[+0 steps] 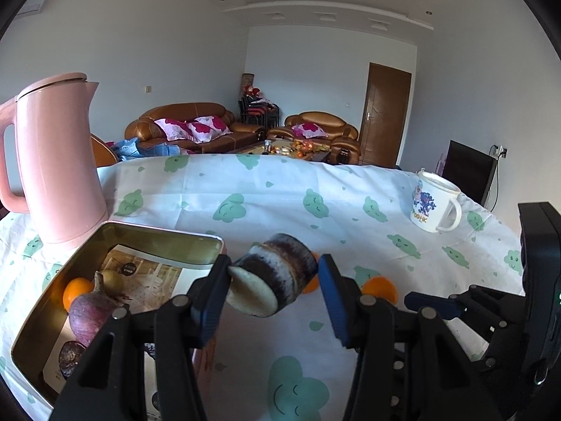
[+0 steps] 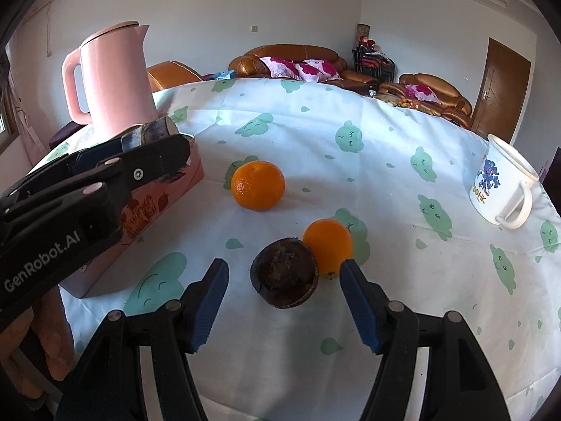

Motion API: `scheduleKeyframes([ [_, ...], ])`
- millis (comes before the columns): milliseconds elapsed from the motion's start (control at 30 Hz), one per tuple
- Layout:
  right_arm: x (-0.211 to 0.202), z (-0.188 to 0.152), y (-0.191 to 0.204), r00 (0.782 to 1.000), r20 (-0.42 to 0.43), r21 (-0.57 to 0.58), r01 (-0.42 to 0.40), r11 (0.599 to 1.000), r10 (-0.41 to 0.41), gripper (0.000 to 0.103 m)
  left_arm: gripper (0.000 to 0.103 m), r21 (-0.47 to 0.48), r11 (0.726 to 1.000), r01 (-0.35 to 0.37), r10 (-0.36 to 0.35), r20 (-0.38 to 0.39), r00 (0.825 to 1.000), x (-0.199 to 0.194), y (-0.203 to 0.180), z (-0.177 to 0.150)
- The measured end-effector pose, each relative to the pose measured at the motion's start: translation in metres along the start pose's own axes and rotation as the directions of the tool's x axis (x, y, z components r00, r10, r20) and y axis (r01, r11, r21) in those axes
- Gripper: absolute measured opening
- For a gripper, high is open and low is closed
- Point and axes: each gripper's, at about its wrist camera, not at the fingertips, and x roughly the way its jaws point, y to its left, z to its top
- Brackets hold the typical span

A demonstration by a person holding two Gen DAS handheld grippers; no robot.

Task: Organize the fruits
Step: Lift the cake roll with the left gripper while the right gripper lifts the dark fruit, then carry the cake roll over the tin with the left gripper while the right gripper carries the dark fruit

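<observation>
The table (image 2: 315, 133), under its white cloth with green cloud prints, is filling most of both views. The pink kettle (image 1: 56, 161) is standing at the upper left. Just below it in the left wrist view, the open tin box (image 1: 196, 245) is sitting at lower left, already holding an orange, a purple root and a dark round fruit. A white mug (image 2: 501, 189) is resting at the right edge.

The left gripper (image 1: 273, 277) is pinching a short cut cylinder with dark banded skin (image 1: 270, 273), holding it in mid-frame above the cloth, just right of the tin's near corner. This piece is apparently on its way into the tin.

The right gripper (image 2: 284, 298) is standing spread, its jaws flanking a dark brown round fruit (image 2: 284, 273) at lower centre without pressing on it. A small orange (image 2: 328, 245) is touching that fruit on its upper right; a larger orange (image 2: 257, 184) is lying apart, higher in the frame.

The next move probably calls for carrying the cut piece leftward over the tin rim and releasing it, while the right jaws close on the brown fruit without nudging the neighbouring orange.
</observation>
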Motion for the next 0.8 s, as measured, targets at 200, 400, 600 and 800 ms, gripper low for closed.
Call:
scheduleKeyframes([
  [200,0.007,0.001,0.003,0.999,-0.031,-0.018,-0.013,1.0,0.013,0.04,0.053,0.005,1.0,0.012,-0.012,-0.003,1.0,0.0,0.0,0.0],
  [400,-0.006,0.0,0.004,0.999,0.033,-0.013,-0.013,1.0,0.014,0.039,0.053,0.004,1.0,0.017,-0.017,-0.003,1.0,0.0,-0.001,0.0],
  [600,-0.021,-0.001,0.001,0.994,0.113,0.003,0.005,1.0,-0.005,0.039,0.053,0.013,1.0,0.016,-0.016,0.007,1.0,-0.002,-0.002,0.0],
  [800,-0.037,-0.004,-0.002,0.98,0.197,0.024,0.015,1.0,-0.019,0.039,0.053,0.038,0.999,0.012,-0.014,0.031,0.999,-0.008,-0.009,-0.001],
])
